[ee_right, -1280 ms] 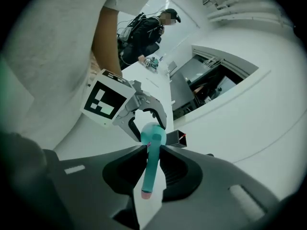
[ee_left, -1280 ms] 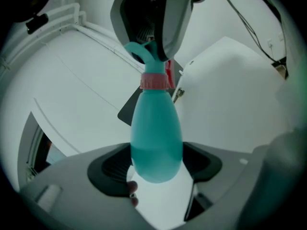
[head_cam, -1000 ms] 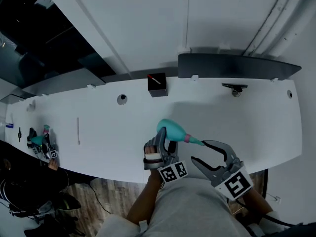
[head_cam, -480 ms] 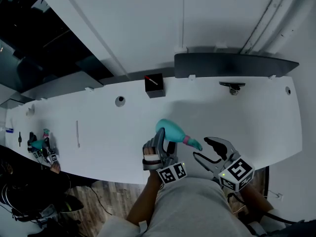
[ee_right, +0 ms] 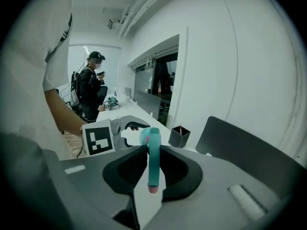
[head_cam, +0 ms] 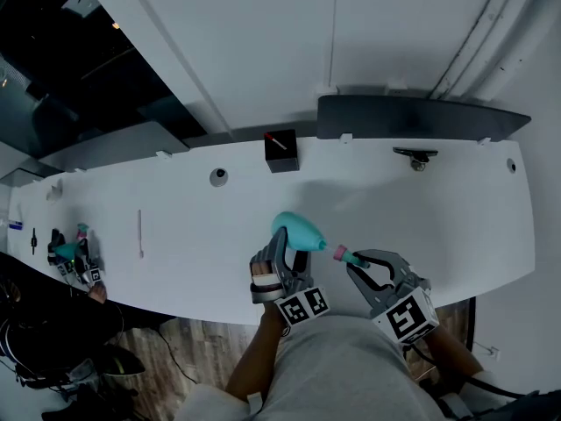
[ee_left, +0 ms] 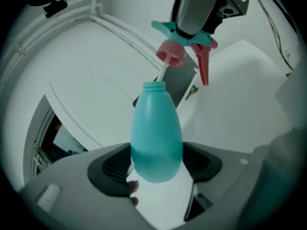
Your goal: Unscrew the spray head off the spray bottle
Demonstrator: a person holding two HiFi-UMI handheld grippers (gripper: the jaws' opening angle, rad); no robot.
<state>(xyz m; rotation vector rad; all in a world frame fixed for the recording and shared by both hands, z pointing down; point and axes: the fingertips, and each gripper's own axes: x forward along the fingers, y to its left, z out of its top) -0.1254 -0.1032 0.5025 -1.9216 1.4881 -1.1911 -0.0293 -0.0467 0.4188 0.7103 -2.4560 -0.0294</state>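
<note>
Your left gripper [head_cam: 280,246] has its jaws clenched on the rounded base of the teal bottle [ee_left: 156,138], which you hold in the air over the near edge of the white surface [head_cam: 175,226], its neck pointing right. Your right gripper [head_cam: 358,261] has jaws grasping the spray head [ee_left: 184,35]. The pink collar [ee_left: 171,52] sits clear of the open neck, and only the thin tube [ee_left: 163,73] bridges the gap down into the bottle.

The main risk, as I judge it, is that tube. If you pull the head off sideways rather than along the line of the neck, the tube may catch on the rim, bend, or flick drops onto the surface. The bottle is also smooth and egg-shaped, and you hold it only by its tapering end, so a tug from the right could twist it or squeeze it out of the left jaws. The right jaws pinch a narrow part of the head, so it may swivel as it comes free.

A second ago your right jaws stood wide open just beside the head, touching nothing. They have just been closing and now clamp it. The collar then sat against the neck; now it stands off.
</note>
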